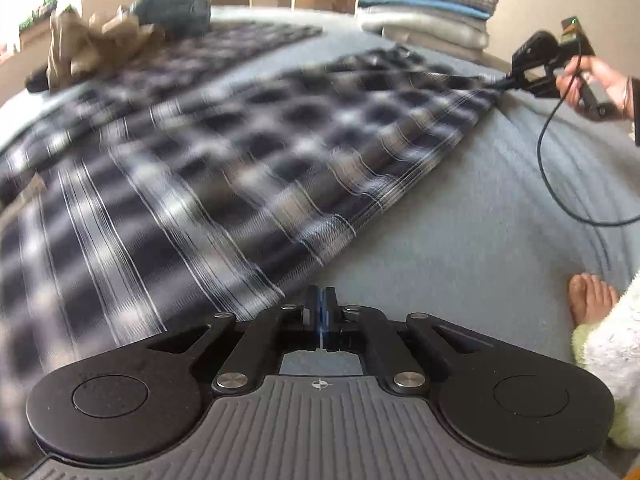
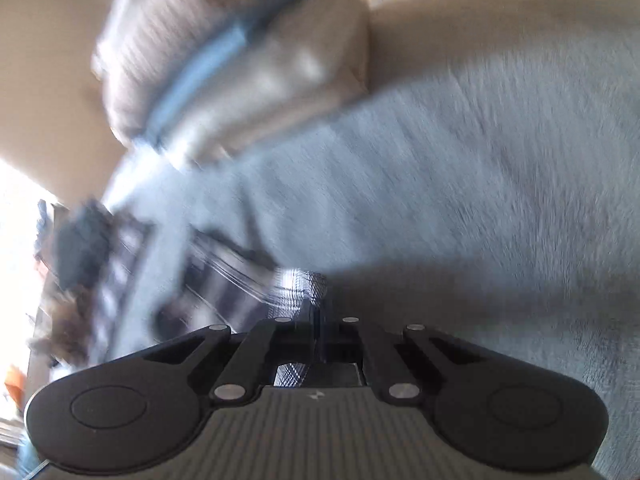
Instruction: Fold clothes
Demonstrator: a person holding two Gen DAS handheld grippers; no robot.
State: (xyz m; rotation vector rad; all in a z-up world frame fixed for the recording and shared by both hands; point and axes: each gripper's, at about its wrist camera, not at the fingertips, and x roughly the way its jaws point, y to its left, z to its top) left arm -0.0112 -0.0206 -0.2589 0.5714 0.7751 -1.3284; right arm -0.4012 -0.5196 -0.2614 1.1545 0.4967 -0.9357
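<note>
Plaid cloth (image 1: 224, 152) stretched flat across the blue-grey bed cover (image 1: 460, 240).

Its long edge runs from the left gripper (image 1: 320, 300), clamped on its near corner, diagonally to the right gripper (image 1: 508, 82), pinching its far corner.

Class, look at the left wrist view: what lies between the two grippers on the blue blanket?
The dark blue and white plaid garment stretches between them, pinched by the left gripper and the right gripper, over the blue blanket.
</note>
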